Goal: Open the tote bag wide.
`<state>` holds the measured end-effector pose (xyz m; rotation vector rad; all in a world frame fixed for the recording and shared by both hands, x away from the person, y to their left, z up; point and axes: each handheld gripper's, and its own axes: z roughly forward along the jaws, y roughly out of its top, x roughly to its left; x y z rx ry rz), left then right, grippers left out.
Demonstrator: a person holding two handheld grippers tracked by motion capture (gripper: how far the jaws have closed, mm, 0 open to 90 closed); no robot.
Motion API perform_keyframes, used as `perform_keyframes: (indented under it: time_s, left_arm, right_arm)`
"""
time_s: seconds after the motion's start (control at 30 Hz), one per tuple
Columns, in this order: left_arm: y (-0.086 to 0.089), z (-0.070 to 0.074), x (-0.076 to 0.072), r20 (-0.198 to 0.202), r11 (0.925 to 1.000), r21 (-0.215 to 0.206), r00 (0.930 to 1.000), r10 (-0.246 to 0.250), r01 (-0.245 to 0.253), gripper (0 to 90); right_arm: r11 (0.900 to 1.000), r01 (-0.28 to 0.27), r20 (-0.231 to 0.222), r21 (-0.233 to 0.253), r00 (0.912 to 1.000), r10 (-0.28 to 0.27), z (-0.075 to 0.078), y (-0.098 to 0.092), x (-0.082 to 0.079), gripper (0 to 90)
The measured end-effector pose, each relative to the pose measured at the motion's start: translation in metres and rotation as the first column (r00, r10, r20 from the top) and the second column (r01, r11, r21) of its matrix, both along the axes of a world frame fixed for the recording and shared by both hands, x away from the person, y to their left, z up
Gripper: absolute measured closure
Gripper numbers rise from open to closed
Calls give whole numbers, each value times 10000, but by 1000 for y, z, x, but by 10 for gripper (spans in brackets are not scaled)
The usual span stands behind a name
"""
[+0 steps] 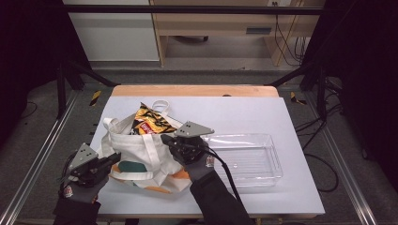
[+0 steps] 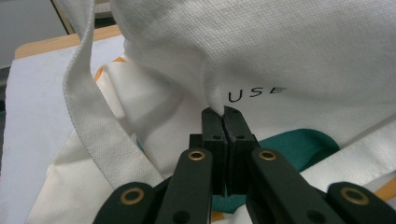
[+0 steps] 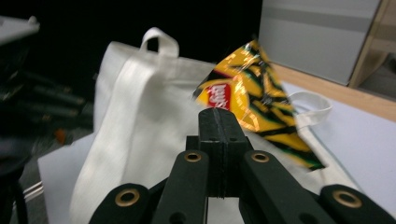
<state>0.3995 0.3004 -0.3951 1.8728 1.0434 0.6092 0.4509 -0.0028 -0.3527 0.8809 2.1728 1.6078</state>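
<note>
My left claw, nearest the camera in the left gripper view, is clamped on a pinch of the white canvas tote bag just under the lettering on its side, holding the cloth up off the bench. My right claw has its jaws pressed together, and from the right gripper view I cannot tell whether they grip the lower edge of the yellow-and-black crinkly crisp packet or sit just in front of it. The packet stands tilted in the mouth of the bag, about half of it above the rim, near the far handle loop. The clear plastic tray lies just beside the bag on my right. I judge the step is moving the packet through the bag's mouth; to do it well I should keep the left pinch steady so the opening stays wide, and move the packet along its own length without crushing it.
</note>
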Motion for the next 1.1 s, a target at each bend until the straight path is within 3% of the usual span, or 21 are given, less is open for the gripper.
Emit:
perform_keyframes:
  time_s: [0.17, 0.3, 0.37, 0.77, 0.97, 1.1]
  left_arm:
    - [1, -2, -3, -29, 10000, 19, 10000, -15, 16, 886]
    - [1, -4, -6, -55, 10000, 63, 10000, -50, 50, 886]
    - [3, -5, -8, -86, 10000, 57, 9999, -66, 66, 887]
    - [2, -8, -11, -281, 9998, -6, 9994, -178, 178, 880]
    - [7, -3, -13, -316, 9984, -549, 9993, -184, 167, 850]
    - [11, 10, -19, 18, 9962, -870, 10000, -91, 92, 843]
  right_arm:
    - [9987, 453, 141, 223, 9989, -456, 8, -5, 8, 900]
    - [9971, 755, -311, 40, 9967, -753, 5, -8, 22, 900]
    - [9985, 531, -594, -154, 9968, -539, -3, -6, 23, 900]
    - [9998, -55, -768, -211, 9970, 39, -15, -4, 6, 900]
    - [9997, -148, -805, -198, 9967, 132, -19, -2, 5, 900]
    - [9997, -209, -777, -138, 9968, 197, -21, -1, 2, 900]
